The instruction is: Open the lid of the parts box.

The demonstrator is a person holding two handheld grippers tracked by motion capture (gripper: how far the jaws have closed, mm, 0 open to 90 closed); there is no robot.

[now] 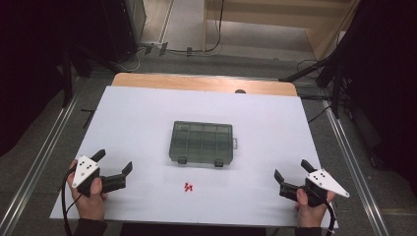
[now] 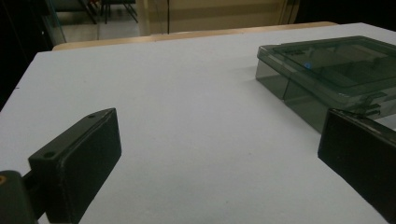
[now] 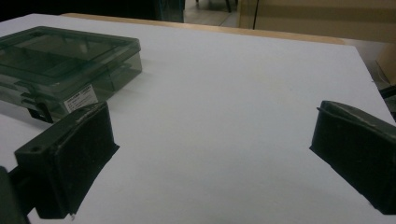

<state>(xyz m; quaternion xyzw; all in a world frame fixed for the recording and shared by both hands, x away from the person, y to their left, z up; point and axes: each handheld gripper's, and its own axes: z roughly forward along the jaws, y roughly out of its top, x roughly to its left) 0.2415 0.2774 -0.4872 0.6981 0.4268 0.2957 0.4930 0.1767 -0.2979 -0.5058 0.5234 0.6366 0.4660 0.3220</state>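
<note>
A closed, dark translucent compartment box (image 1: pixel 201 142) lies flat in the middle of the white table (image 1: pixel 147 113). It is also at upper right in the left gripper view as the box (image 2: pixel 327 70) and at upper left in the right gripper view as the box (image 3: pixel 60 60). A few small red pieces (image 1: pixel 188 187) lie on the table just in front of it. My left gripper (image 1: pixel 114 163) rests near the front left corner, open and empty. My right gripper (image 1: pixel 291 169) rests near the front right, open with nothing between its jaws.
Bare wood of the table's far edge (image 1: pixel 196 81) shows beyond the white sheet. Metal rails (image 1: pixel 44 157) run along both sides. Cables lie on the floor (image 1: pixel 162 49) behind the table, and dark stands flank it.
</note>
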